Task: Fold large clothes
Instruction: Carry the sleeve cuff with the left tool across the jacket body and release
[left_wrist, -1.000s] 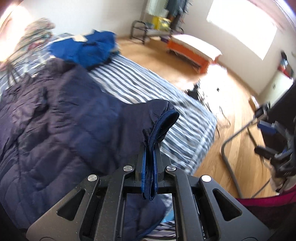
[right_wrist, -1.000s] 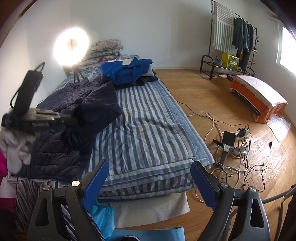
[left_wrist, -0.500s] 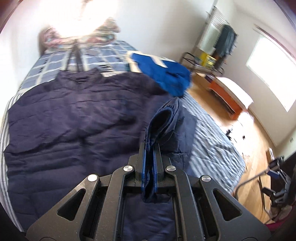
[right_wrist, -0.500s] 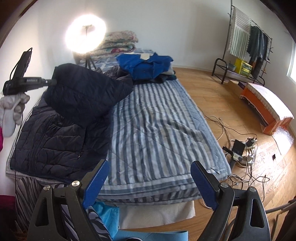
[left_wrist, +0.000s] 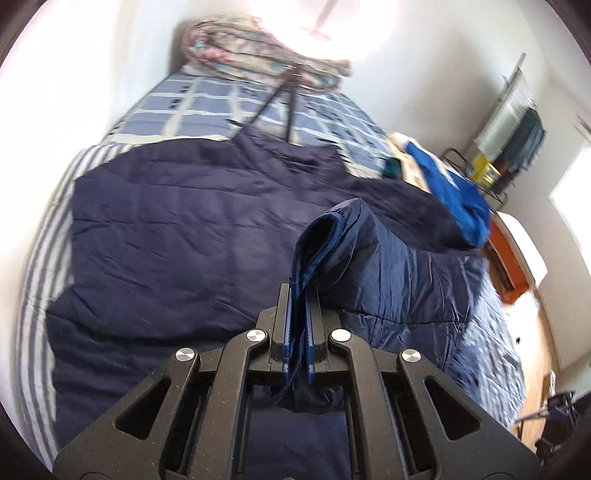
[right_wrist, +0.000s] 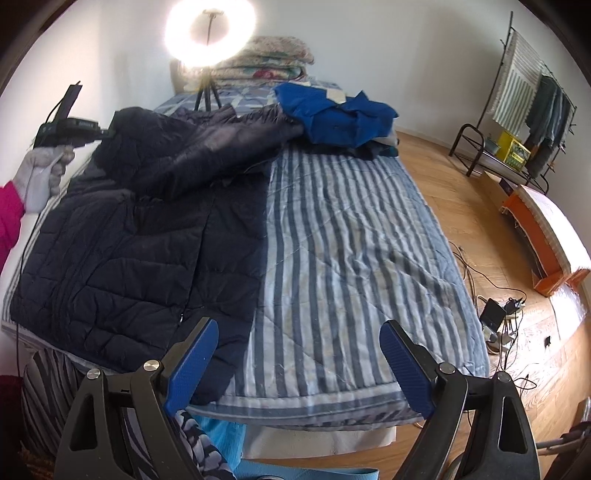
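A large navy quilted jacket (right_wrist: 140, 251) lies spread on the left half of the striped bed (right_wrist: 351, 236); it also fills the left wrist view (left_wrist: 177, 236). My left gripper (left_wrist: 298, 332) is shut on the cuff of the jacket's sleeve (left_wrist: 325, 243) and holds it above the jacket's body. In the right wrist view the left gripper (right_wrist: 70, 127) shows at the far left with the sleeve (right_wrist: 177, 155) draped across the jacket. My right gripper (right_wrist: 295, 365) is open and empty, over the foot of the bed.
A blue garment (right_wrist: 332, 110) lies at the bed's far end near stacked quilts (right_wrist: 269, 59). A ring light (right_wrist: 210, 31) stands on a tripod behind. Right of the bed are wood floor, cables (right_wrist: 498, 321), an orange bench (right_wrist: 546, 229) and a clothes rack (right_wrist: 524, 99).
My left gripper has carried the sleeve leftward across the jacket's body, folding it over. The right gripper has stayed open and moved slightly closer to the bed.
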